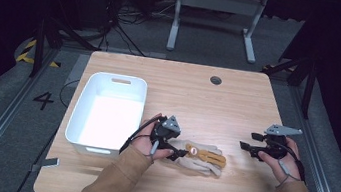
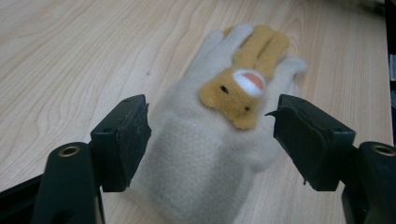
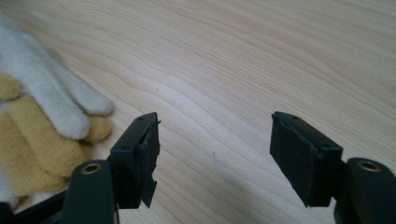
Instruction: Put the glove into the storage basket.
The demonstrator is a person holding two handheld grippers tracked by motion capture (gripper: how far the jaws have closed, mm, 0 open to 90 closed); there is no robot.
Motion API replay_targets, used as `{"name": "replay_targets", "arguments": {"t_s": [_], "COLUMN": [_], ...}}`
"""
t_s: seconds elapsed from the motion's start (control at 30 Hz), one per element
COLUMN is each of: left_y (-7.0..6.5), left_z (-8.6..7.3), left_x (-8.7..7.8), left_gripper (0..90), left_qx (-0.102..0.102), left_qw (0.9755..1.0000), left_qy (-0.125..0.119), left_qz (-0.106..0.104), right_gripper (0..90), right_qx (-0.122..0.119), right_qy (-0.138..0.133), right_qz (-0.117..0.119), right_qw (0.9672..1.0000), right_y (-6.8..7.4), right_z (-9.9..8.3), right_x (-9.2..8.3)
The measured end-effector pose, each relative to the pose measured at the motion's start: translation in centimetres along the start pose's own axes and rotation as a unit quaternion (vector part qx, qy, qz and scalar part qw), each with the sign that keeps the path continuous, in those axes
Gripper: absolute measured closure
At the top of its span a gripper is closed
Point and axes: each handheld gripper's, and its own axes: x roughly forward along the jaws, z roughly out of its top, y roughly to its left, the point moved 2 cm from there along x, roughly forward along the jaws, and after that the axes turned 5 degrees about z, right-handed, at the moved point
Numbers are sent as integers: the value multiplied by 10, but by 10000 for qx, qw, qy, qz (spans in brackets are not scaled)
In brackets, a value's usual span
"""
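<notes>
Black rubber-padded jaws of the left tool point(image 2: 212, 135) stand apart on either side of a cream fleece glove's cuff point(image 2: 201, 182), the pads not pressing the fabric, so this tool is open around the glove rather than gripping it. The glove point(image 1: 199, 156) lies flat on the wooden counter point(image 1: 193, 99), just right of the left hand point(image 1: 149, 141), its fingers pointing away from that tool; a tan bear patch point(image 2: 236, 93) with a white muzzle is sewn on its back. The right tool point(image 3: 215, 158) also stands wide open with nothing between its jaws, held over bare wood beside the glove's fingertips point(image 3: 70, 109). A white plastic bin point(image 1: 105, 114) sits near the counter's left edge, close to the left hand. As a judgement, the glove is light, soft and limp: it will sag and fold when lifted, and is not fragile. The ribbed cuff looks the best place to pinch, where the fabric is thickest and gathers easily; the fingertips offer a second hold for the right tool.
</notes>
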Motion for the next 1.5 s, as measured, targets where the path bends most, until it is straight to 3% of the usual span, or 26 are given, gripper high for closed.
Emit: {"name": "replay_targets", "arguments": {"t_s": [0.2, 0.33, 0.5, 0.7, 0.87, 0.97, 1.2, 1.4, 1.5], "left_y": [2, 2, 2, 3, 3, 1, 0, 0, 0], "left_z": [-4, -8, -9, -10, -13, -16, -20, -25, -26], "left_x": [8, 16, 21, 27, 33, 37, 42, 45, 46], "left_gripper": [253, 245, 224, 226, 219, 211, 204, 199, 197], "left_qx": [144, 116, 181, 482, 352, 431, 629, 475, 506], "left_qw": [9998, 9996, 9995, 9987, 9988, 9981, 9973, 9981, 9980], "left_qy": [109, 244, 242, 140, 142, 270, 198, 114, 86], "left_qz": [-35, -84, -116, -98, -322, -355, -321, -370, -372], "right_gripper": [314, 300, 295, 286, 272, 265, 259, 257, 254], "right_qx": [9, -31, -51, -45, -63, -49, -48, -17, -10], "right_qy": [-12, 7, 33, 36, -14, -54, -72, -129, -129], "right_qz": [48, 80, 116, 138, 131, 151, 151, 118, 112], "right_qw": [10000, 10000, 9999, 9999, 9999, 9999, 9998, 9998, 9999], "right_y": [1, 3, 3, 4, 5, 5, 5, 3, 3], "right_z": [0, 0, 0, 0, 1, 1, 1, 2, 2], "right_x": [1, 3, 4, 5, 5, 4, 4, 2, 3]}}
